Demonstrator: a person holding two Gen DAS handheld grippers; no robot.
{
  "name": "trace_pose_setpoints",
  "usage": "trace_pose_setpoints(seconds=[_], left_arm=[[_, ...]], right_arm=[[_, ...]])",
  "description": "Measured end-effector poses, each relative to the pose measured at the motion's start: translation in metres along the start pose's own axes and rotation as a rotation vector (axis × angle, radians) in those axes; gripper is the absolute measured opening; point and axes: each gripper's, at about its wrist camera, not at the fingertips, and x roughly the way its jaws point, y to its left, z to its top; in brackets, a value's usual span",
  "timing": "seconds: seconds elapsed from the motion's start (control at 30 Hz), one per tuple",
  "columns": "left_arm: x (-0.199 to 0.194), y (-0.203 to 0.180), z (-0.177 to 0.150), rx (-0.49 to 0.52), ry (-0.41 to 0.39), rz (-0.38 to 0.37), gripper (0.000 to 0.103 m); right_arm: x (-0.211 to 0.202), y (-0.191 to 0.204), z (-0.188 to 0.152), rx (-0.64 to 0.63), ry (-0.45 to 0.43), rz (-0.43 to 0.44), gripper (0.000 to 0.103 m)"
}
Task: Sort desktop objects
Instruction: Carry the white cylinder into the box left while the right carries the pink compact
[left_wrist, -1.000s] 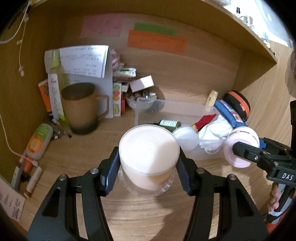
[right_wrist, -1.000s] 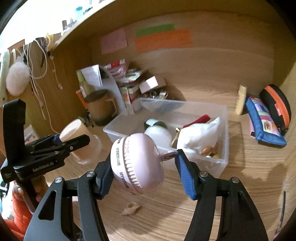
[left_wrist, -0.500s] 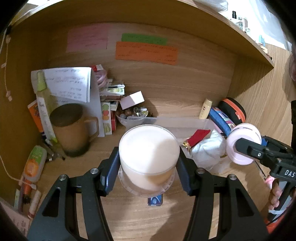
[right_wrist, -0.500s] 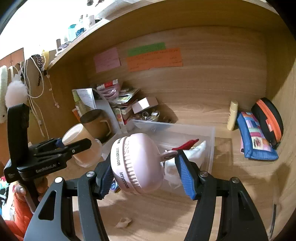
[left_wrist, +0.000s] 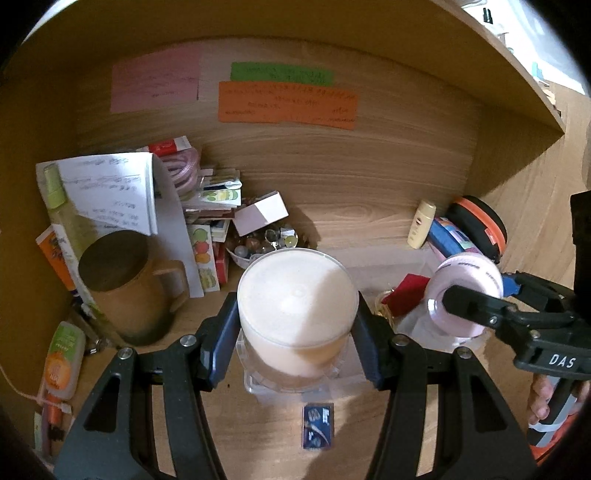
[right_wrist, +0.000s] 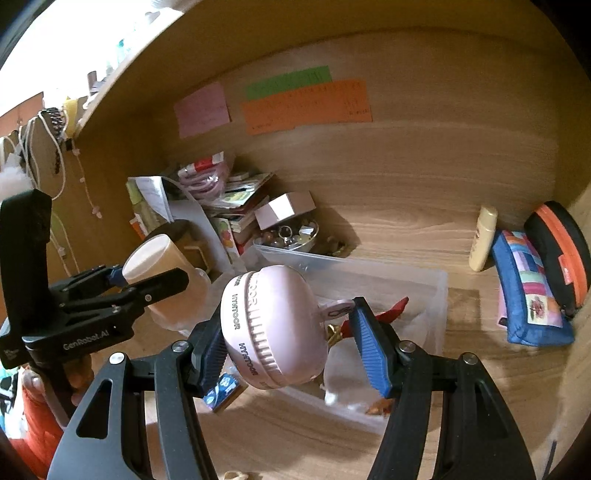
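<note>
My left gripper (left_wrist: 295, 332) is shut on a cream cup (left_wrist: 295, 295) with a clear plastic base, held upright above the desk in front of the clear plastic bin (left_wrist: 388, 258). In the right wrist view the same cup (right_wrist: 159, 254) sits in the left gripper (right_wrist: 140, 277) at the left. My right gripper (right_wrist: 291, 339) is shut on a round pale pink case (right_wrist: 273, 328) lettered HYMTOOR, held on edge above the near side of the bin (right_wrist: 406, 280). In the left wrist view that pink case (left_wrist: 461, 273) and the right gripper (left_wrist: 491, 291) hang at the right.
A brown mug (left_wrist: 122, 288), papers and small boxes crowd the back left corner, with a bowl of beads (left_wrist: 258, 243). A small blue card (left_wrist: 318, 424) lies on the desk. A lotion tube (right_wrist: 482, 240), blue pouch (right_wrist: 528, 288) and black-orange case (right_wrist: 557, 251) sit right.
Both grippers have drawn back and risen a little with their objects still held. The bin and clutter look farther off, and the blue card has come into view under the cup.
</note>
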Motion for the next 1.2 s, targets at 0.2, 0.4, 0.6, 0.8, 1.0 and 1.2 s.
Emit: trace_pose_setpoints(seconds=[0.2, 0.4, 0.6, 0.8, 1.0, 1.2], left_arm=[[0.023, -0.001, 0.005, 0.005, 0.028, -0.016, 0.057], [0.046, -0.001, 0.006, 0.004, 0.068, -0.03, 0.057], [0.065, -0.005, 0.009, 0.012, 0.102, -0.043, 0.057], [0.08, -0.011, 0.01, 0.031, 0.129, -0.051, 0.057], [0.096, -0.013, 0.006, 0.042, 0.158, -0.062, 0.057], [0.09, -0.012, 0.006, 0.039, 0.117, -0.065, 0.057]], right_arm=[[0.023, -0.01, 0.005, 0.007, 0.03, -0.011, 0.059], [0.042, -0.022, 0.005, 0.021, 0.063, -0.048, 0.059], [0.052, -0.03, 0.005, 0.015, 0.078, -0.081, 0.059], [0.061, -0.036, 0.002, 0.024, 0.102, -0.088, 0.059], [0.072, -0.042, -0.001, 0.037, 0.14, -0.115, 0.059], [0.076, -0.045, -0.004, 0.042, 0.154, -0.117, 0.059]])
